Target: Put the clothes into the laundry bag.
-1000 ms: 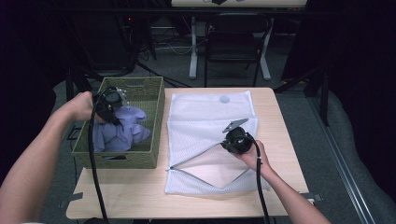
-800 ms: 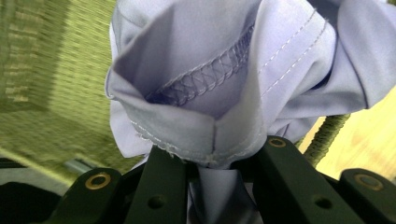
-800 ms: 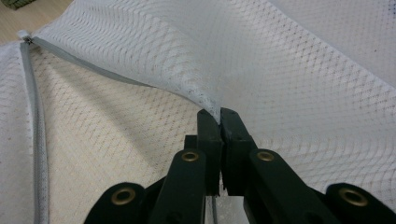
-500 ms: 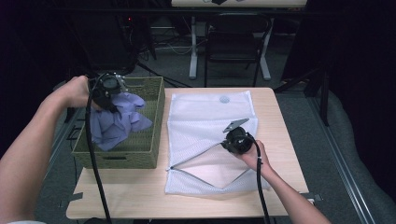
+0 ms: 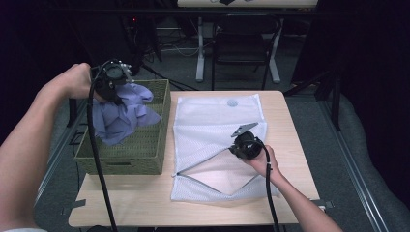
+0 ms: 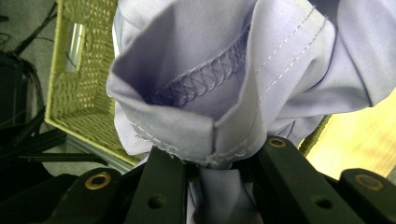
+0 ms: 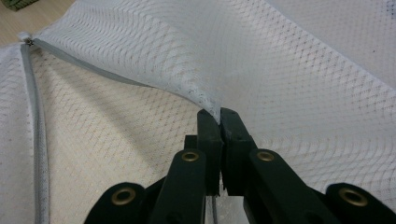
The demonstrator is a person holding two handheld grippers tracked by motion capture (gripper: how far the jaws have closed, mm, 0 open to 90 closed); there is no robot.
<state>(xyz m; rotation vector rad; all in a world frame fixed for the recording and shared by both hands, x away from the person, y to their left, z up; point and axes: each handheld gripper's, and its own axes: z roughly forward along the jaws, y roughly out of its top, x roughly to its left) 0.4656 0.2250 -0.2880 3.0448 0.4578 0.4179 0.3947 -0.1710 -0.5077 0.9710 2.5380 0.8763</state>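
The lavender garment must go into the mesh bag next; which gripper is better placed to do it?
Left. The left gripper already holds the lavender garment above the basket; the right gripper pinches the mesh bag opening.

The high view looks forward and down over my table. My 2 gripper views look along the jaws, close on the shirt and the mesh bag; all 3 share these.

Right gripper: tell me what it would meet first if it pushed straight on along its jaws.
The white mesh laundry bag. The right gripper is shut on the upper edge of the bag's opening, so more mesh lies directly ahead, with the table likely beneath it; depth there is unclear.
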